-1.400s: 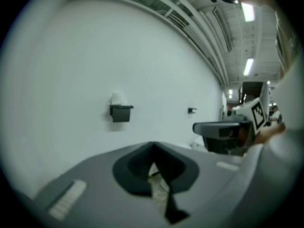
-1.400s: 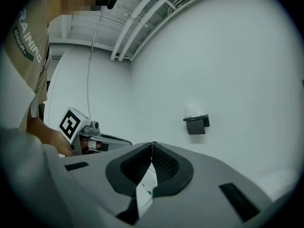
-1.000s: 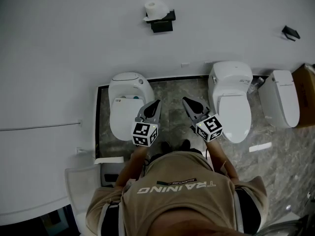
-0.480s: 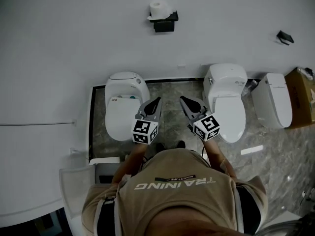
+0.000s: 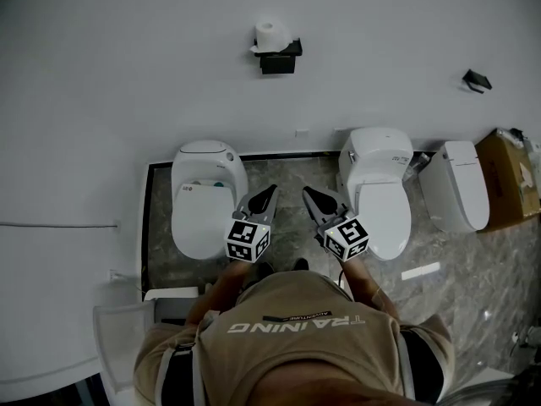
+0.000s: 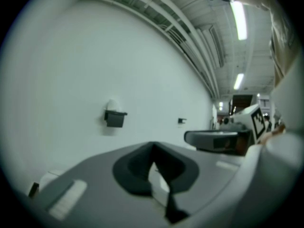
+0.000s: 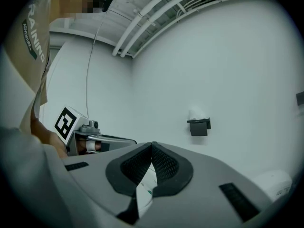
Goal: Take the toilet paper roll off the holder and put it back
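A white toilet paper roll (image 5: 270, 33) sits on top of a black holder (image 5: 280, 57) fixed high on the white wall. Both grippers are held side by side in front of the person, well short of the wall and pointing toward it. My left gripper (image 5: 270, 193) is shut with nothing in it, and my right gripper (image 5: 309, 194) is shut and empty too. In the left gripper view the holder (image 6: 115, 118) is small, to the left of and above the shut gripper (image 6: 153, 152). The right gripper view has the roll (image 7: 195, 113) and holder (image 7: 199, 127) to the right of the shut gripper (image 7: 152, 146).
Below the wall stand a white toilet (image 5: 205, 197) on the left and another (image 5: 379, 184) on the right, with a grey stone floor strip between them. Further right are a third white unit (image 5: 454, 184) and a cardboard box (image 5: 510, 176). A second black wall fitting (image 5: 476, 79) hangs far right.
The head view has drifted, so the toilets slide left and the roll sits a little lower in the picture. Both grippers stay shut and side by side.
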{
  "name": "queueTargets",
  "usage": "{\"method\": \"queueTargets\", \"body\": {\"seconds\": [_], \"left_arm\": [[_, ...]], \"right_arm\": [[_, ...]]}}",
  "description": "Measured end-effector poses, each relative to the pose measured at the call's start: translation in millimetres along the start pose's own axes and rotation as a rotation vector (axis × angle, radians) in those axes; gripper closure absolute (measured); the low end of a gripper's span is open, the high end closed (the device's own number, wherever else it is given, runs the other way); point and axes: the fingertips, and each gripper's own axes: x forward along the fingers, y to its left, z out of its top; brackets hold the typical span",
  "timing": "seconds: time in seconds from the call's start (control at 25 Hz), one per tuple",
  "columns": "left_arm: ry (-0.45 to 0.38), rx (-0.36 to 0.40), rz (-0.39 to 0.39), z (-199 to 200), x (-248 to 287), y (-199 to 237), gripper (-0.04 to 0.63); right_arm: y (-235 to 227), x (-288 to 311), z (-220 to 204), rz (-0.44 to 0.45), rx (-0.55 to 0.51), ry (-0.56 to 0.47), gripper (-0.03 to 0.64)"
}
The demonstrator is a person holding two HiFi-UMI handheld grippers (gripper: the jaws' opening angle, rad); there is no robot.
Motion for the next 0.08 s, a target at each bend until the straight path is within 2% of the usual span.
{"method": "queueTargets", "body": {"seconds": [0.08], "left_arm": [[0.0, -0.005, 0.001, 0.5, -3.9, 2.0, 0.591]], "right_arm": [[1.6, 1.3, -3.3, -0.006, 0.007, 0.009, 0.603]]}}
